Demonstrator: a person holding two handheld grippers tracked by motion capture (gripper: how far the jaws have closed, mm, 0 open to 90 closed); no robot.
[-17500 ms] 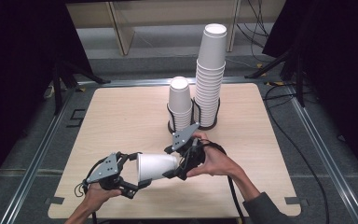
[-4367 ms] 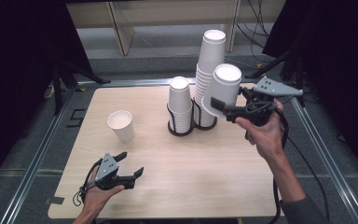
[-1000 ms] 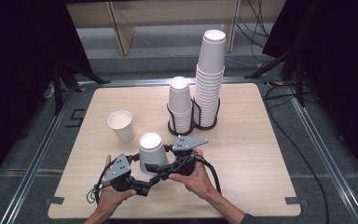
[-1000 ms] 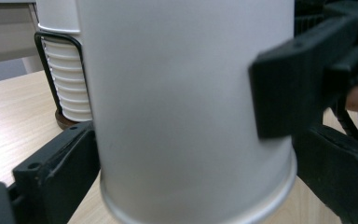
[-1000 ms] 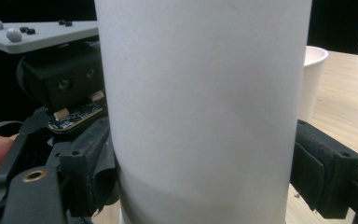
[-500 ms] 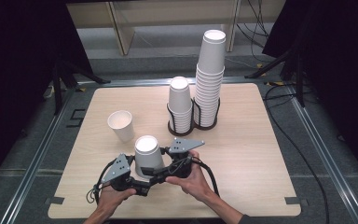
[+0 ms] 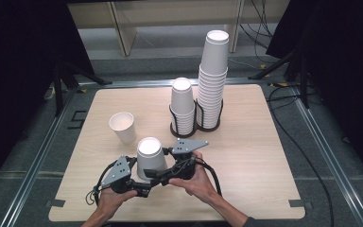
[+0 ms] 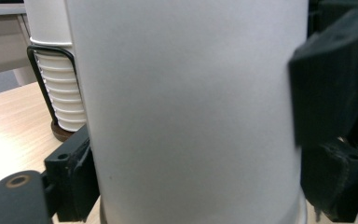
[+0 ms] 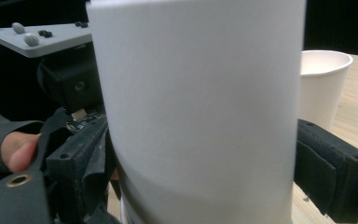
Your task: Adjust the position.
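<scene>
Upturned cup (image 7: 150, 156) clamped between left claw (image 7: 144, 185), right claw (image 7: 158, 176)

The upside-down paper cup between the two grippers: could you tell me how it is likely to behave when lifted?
The upside-down paper cup looks thin-walled, so it is probably very light and may dent if squeezed hard. Its smooth tapered side could let it slip downward between the pads. Both the left gripper and the right gripper clamp it, which should limit tipping.

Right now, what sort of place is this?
Likely a lab data-recording bench, not a café: a small wooden table on a metal frame, loose cables on grey carpet, dark surroundings, and stacked paper cups in a wire holder.
</scene>
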